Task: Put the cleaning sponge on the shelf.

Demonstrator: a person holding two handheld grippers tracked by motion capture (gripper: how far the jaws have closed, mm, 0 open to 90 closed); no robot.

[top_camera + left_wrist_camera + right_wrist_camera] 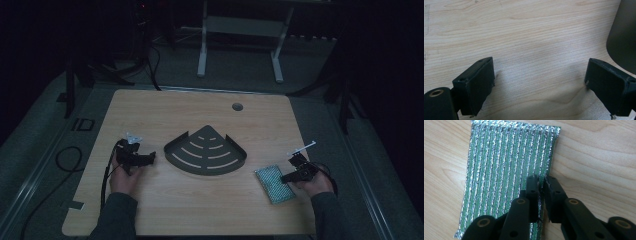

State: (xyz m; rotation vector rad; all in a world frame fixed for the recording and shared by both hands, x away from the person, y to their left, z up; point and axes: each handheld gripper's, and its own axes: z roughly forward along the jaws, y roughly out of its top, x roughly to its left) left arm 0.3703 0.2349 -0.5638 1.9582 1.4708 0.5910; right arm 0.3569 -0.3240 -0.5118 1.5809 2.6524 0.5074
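A green and silver scouring pad (pixel 274 184) (pixel 504 170) lies flat near the table's front right. My right gripper (pixel 286 177) (pixel 541 180) comes at it from the right, jaws pinched together on the pad's right edge. A dark quarter-round slotted shelf tray (pixel 240 159) sits in the middle of the table, with nothing in it. Left of the tray, my left gripper (pixel 150 157) (pixel 539 85) is held low over bare wood, jaws wide open with nothing between them. The tray's curved wall (pixel 624 37) shows just beyond its right jaw.
The wooden table (pixel 150 115) has a round cable hole (pixel 237 106) at the back. White frame legs (pixel 202 60) stand on the floor behind it. A black cable (pixel 67 160) loops on the floor to the left.
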